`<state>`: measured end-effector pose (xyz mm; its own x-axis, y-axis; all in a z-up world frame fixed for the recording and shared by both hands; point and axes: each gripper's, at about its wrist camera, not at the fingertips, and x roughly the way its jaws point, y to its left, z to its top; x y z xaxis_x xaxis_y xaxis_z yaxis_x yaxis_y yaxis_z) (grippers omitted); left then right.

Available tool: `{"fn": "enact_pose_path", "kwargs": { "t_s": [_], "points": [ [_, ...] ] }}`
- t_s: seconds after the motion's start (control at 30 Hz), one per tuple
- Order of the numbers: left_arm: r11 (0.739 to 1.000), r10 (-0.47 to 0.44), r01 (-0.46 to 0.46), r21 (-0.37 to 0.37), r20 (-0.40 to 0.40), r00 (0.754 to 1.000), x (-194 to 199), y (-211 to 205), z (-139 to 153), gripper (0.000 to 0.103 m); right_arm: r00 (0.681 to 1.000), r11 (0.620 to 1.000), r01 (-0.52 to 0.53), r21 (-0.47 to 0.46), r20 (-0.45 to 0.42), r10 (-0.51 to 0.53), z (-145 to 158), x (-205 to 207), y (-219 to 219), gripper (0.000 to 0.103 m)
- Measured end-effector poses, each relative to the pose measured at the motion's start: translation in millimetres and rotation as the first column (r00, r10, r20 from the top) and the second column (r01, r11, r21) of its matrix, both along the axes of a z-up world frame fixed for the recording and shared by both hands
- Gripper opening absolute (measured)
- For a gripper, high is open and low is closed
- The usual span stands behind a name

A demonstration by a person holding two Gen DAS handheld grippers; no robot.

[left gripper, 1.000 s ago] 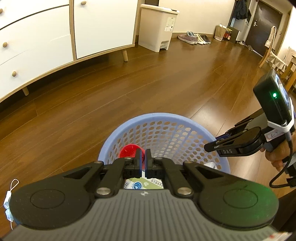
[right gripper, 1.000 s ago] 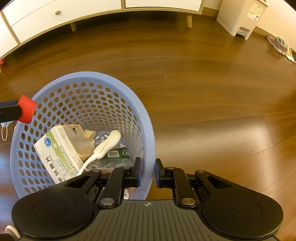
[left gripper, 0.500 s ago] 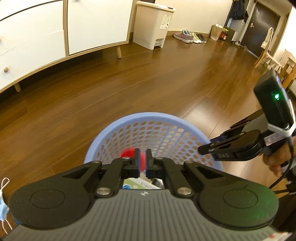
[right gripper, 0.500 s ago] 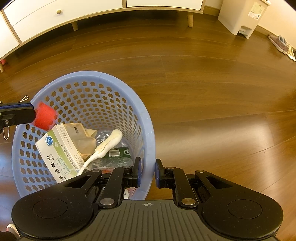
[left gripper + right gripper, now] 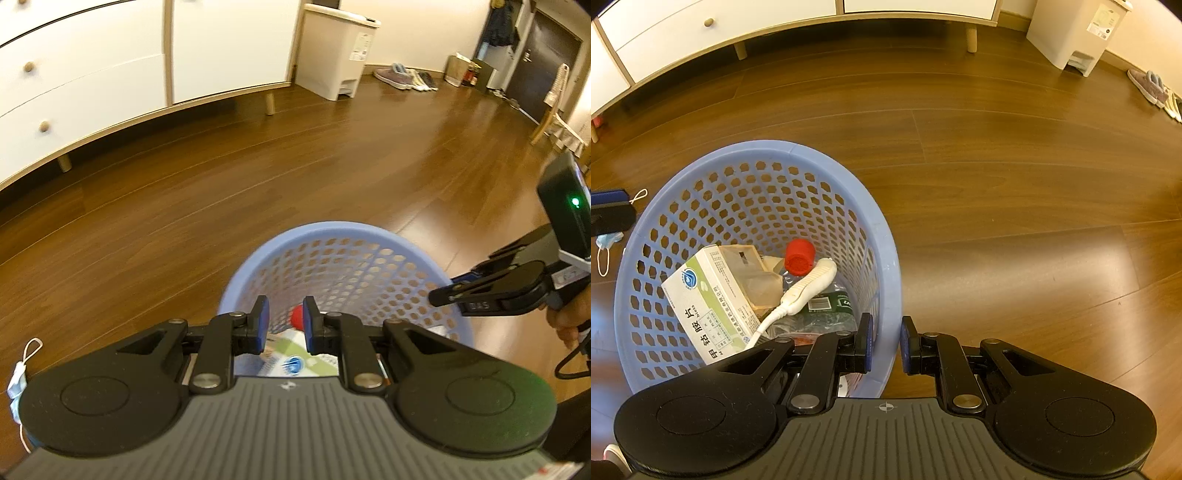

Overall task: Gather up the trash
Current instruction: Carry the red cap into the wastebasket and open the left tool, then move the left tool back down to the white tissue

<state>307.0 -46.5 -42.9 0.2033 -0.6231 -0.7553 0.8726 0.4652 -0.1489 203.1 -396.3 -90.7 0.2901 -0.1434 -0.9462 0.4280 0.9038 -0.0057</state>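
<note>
A blue perforated basket [image 5: 768, 146] stands on the wood floor. Inside lie a red bottle cap [image 5: 799, 256], a green-and-white medicine box [image 5: 709, 295], a white cable plug [image 5: 812, 280] and a crushed bottle. My left gripper [image 5: 284, 319] hangs open over the basket [image 5: 332, 227], and the red cap [image 5: 295, 319] shows below between its fingers. My right gripper [image 5: 886, 345] straddles the basket's near wall, shut on the rim; in the left wrist view the right gripper [image 5: 443, 295] touches the rim from the right. A blue face mask [image 5: 607, 240] lies on the floor left of the basket.
A white sideboard [image 5: 92, 74] on legs runs along the far left. A white pedal bin [image 5: 332, 51] stands beside it, with shoes [image 5: 406, 75] along the wall. A chair [image 5: 554, 110] is at the far right. A person's hand [image 5: 565, 317] holds the right gripper.
My left gripper opened and let go of the red cap, which dropped into the basket onto the trash. The left gripper also drew back to the left. The right gripper stayed put.
</note>
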Motion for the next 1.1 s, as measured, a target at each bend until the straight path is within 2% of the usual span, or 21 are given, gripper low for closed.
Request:
{"fn": "enact_pose_path", "kwargs": {
  "t_s": [0.5,0.83,1.1],
  "points": [
    [0.987,0.151,-0.152,0.045,0.035,0.988,39,59,-2,0.014,1.000,1.000,0.002,-0.002,0.001,-0.002,0,0,0,0.011],
    [0.962,0.241,-0.247,0.121,0.058,0.969,61,102,-19,0.014,1.000,1.000,0.004,-0.003,0.001,-0.004,1,0,0,0.011],
    [0.929,0.300,-0.314,0.195,0.101,0.949,79,135,-41,0.014,1.000,1.000,-0.002,0.006,0.006,0.002,4,-2,-1,0.011]
  ]
}}
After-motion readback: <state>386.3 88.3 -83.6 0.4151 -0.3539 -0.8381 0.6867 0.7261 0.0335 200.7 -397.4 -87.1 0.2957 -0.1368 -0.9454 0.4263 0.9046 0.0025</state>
